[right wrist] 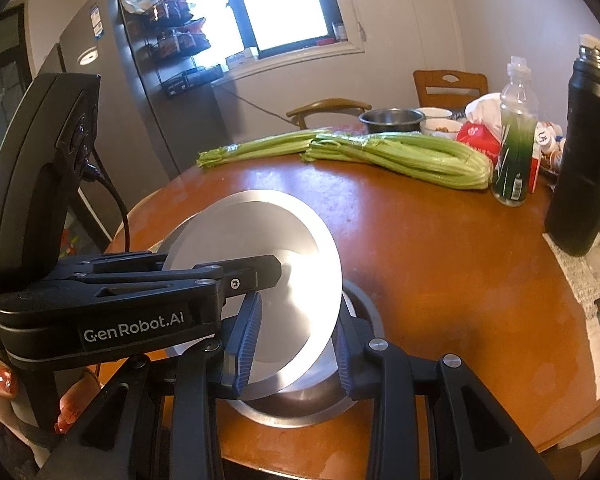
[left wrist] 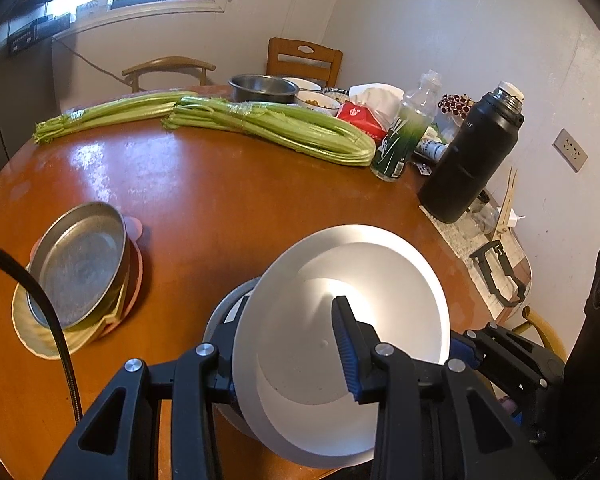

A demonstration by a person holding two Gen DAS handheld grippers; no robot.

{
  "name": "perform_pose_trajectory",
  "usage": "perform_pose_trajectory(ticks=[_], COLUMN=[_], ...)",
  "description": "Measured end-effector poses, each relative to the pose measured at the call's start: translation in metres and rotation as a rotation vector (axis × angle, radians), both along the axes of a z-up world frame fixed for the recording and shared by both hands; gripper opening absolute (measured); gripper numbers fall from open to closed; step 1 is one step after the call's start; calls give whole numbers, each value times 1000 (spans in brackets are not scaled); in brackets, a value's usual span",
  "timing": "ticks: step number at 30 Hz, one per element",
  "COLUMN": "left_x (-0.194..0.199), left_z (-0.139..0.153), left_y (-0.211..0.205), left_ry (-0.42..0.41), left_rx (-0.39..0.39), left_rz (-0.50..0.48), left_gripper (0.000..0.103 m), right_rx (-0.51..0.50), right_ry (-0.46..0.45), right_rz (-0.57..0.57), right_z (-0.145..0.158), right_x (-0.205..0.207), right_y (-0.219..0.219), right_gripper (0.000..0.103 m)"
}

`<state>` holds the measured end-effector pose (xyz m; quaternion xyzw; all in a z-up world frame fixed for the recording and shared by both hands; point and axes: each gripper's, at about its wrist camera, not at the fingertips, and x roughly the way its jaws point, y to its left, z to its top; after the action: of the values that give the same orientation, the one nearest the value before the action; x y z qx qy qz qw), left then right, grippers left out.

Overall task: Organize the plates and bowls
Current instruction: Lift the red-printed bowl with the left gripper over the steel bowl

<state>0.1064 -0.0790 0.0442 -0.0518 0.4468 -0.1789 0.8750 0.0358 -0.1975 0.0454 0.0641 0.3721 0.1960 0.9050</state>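
A white plate (left wrist: 360,264) (right wrist: 252,232) hangs tilted over the near part of the round wooden table (left wrist: 220,184). My left gripper (left wrist: 288,320) is shut on its rim, one blue pad on the upper face and the other finger hidden behind. Its fingers (right wrist: 260,272) reach in from the left in the right wrist view. My right gripper (right wrist: 298,312) is shut on the same plate from the near edge and shows in the left wrist view as a black jaw (left wrist: 476,344). A steel bowl (left wrist: 220,316) (right wrist: 296,412) sits on the table under the plate. A steel dish (left wrist: 80,268) tops a stack of plates at the left.
Two celery bundles (left wrist: 268,128) lie across the far side. A steel pot (left wrist: 262,88), small bowls, a red tissue pack (left wrist: 360,120), a green bottle (left wrist: 404,136) and a black flask (left wrist: 468,156) crowd the far right. Chairs stand behind. A person's fingers (right wrist: 4,376) grip the left handle.
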Motion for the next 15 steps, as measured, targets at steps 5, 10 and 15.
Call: perform_pose_trajectory(ticks=[5,10,15], left_x=[-4,-3,0], left_z=[-7,-15,-25], left_y=[4,3,6], left_ry=[16,33,59], left_rx=[-2,6,-3], left_rz=[7,3,3], left_gripper=[38,38,38], right_rx=[10,4,11], right_ry=[16,42,69], right_rz=[12,13,16], right_z=[-5,-13,-20], right_x=[-4,-4,-3], right_y=[3,5,5], right_gripper=[36,36,36])
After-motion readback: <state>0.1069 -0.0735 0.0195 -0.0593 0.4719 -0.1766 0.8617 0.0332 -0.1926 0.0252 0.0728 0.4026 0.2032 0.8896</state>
